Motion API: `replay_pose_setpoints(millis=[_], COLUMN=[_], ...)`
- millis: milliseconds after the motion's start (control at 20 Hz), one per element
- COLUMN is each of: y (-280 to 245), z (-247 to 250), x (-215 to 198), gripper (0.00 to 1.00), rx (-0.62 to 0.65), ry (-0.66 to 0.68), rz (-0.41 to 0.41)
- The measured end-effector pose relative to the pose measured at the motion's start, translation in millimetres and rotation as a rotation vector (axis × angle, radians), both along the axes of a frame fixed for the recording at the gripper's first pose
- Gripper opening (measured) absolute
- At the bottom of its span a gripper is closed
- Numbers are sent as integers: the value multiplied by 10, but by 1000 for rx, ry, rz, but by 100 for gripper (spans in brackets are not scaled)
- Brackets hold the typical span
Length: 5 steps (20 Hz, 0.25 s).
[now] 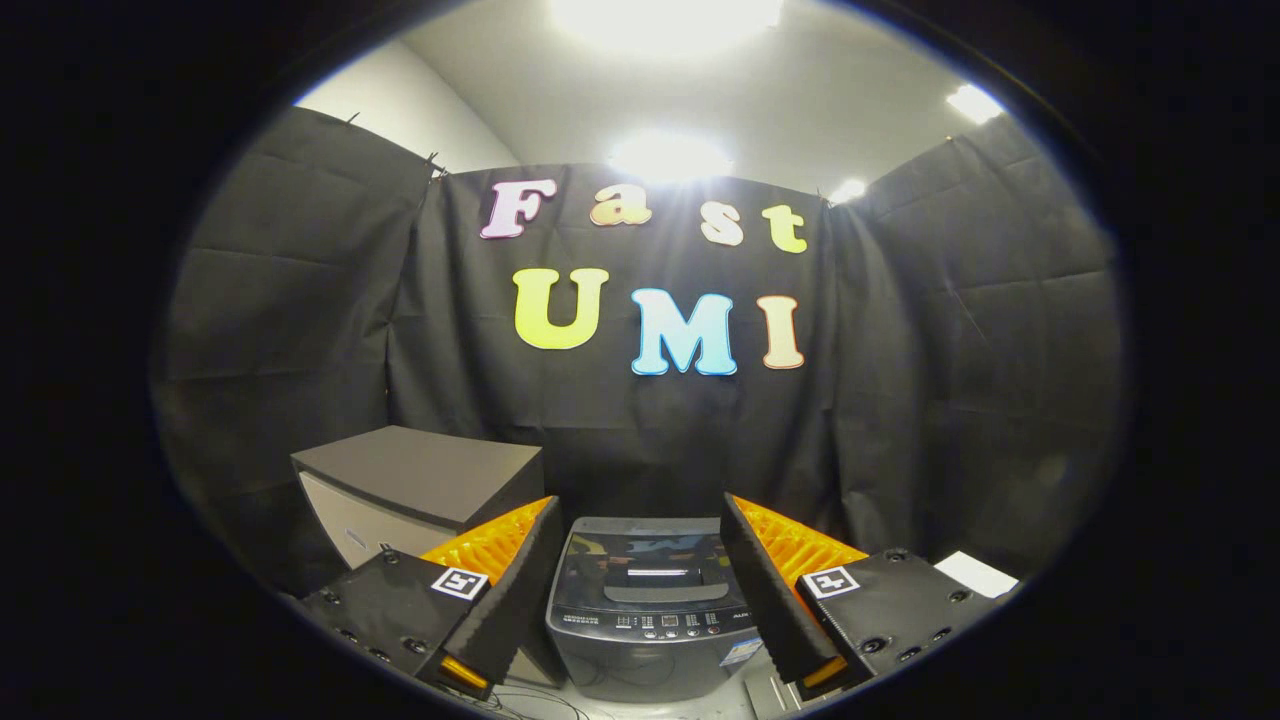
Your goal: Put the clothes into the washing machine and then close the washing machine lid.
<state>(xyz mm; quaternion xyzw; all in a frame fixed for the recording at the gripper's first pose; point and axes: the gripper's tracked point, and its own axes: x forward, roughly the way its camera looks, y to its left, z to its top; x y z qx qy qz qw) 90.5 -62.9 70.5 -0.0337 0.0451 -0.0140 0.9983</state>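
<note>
The small grey washing machine (650,610), lid down, sits between the released, spread hand-held gripper (640,560) fingers.

Gripper (640,560): fingers spread apart, ribbed inner faces, square tag markers, screws on what seem dark mounts

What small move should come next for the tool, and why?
Probably swing away to look for the clothes. The tool is open and holds nothing, and the washing machine seen between its fingers has its lid down, so I would then lift that lid.
</note>
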Motion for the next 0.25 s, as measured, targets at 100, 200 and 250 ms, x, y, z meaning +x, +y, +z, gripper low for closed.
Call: replay_pose_setpoints(millis=[100, 200, 250], y=[34, 59, 77], z=[0, 1, -1], x=[-19, -17, -9], gripper=[98, 98, 98], rx=[-12, -16, -12], ry=[2, -2, -1], rz=[9, 17, 22])
